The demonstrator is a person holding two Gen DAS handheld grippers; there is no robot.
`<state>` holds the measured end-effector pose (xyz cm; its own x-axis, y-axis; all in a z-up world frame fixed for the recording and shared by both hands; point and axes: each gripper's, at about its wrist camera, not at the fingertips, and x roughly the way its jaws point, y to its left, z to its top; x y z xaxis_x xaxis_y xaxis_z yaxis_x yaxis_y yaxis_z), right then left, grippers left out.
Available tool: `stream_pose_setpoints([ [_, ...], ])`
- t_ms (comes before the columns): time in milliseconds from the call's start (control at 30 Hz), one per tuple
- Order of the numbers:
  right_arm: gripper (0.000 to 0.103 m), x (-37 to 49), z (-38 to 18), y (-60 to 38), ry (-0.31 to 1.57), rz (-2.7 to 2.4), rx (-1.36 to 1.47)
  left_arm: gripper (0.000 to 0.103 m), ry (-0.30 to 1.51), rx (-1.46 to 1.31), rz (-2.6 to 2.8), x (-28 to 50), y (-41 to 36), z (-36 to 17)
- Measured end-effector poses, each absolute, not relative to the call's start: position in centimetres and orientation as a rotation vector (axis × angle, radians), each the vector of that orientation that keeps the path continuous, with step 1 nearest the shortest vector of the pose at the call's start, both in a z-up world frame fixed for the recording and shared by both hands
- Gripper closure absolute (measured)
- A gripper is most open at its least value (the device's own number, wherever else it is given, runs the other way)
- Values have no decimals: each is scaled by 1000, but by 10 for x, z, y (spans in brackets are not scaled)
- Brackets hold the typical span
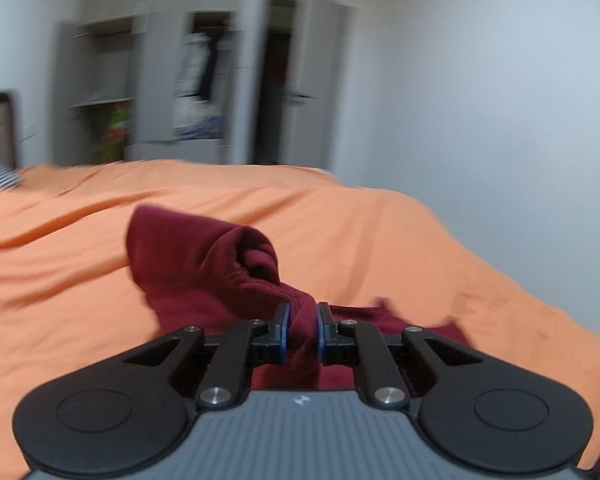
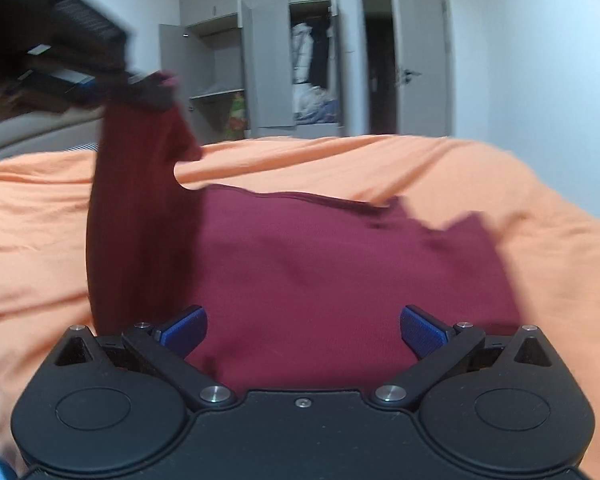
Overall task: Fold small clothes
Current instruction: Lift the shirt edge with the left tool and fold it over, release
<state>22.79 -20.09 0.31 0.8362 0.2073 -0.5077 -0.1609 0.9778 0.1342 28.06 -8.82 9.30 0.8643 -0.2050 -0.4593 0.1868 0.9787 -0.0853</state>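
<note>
Maroon garment (image 2: 340, 264) lies mid-bed on the orange sheet (image 2: 500, 176), one sleeve lifted, pinched in the left gripper (image 1: 302, 320). The right gripper (image 2: 303, 330) hovers over the body, fingers spread, holding nothing. Likely a sleeve fold: next, carry the sleeve across the body and release it. An open grey wardrobe (image 2: 268, 60) stands beyond the bed's far edge.

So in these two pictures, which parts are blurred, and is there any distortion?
Left wrist view: the grey wardrobe is smeared by motion, while the left gripper, shut on the dark red garment, is sharp. Right wrist view: the wardrobe is clearer, the lifted garment edge blurred. Both views bend the orange bed sheet with fisheye curve.
</note>
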Motion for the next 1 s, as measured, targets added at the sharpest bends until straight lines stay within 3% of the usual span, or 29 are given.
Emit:
stream_pose_setpoints([
  [267,0,154,-9,-282,608,-101,54,90,567,140,-554,281,-203,51],
  [500,0,135,-11,-302,626,-180,86,88,691,136,-595,278,-215,6],
  [567,0,136,-13,-308,622,-182,93,76,712,97,-601,280,-206,5],
  [633,0,141,-13,-309,616,-186,86,55,721,47,-615,284,-194,6],
  [767,0,160,-8,-314,604,-201,74,43,710,10,-589,277,-180,12],
  [933,0,168,-4,-312,596,-211,70,13,702,-42,-551,274,-165,22],
  [1000,0,170,-3,-312,595,-202,68,7,691,-49,-519,274,-160,25],
])
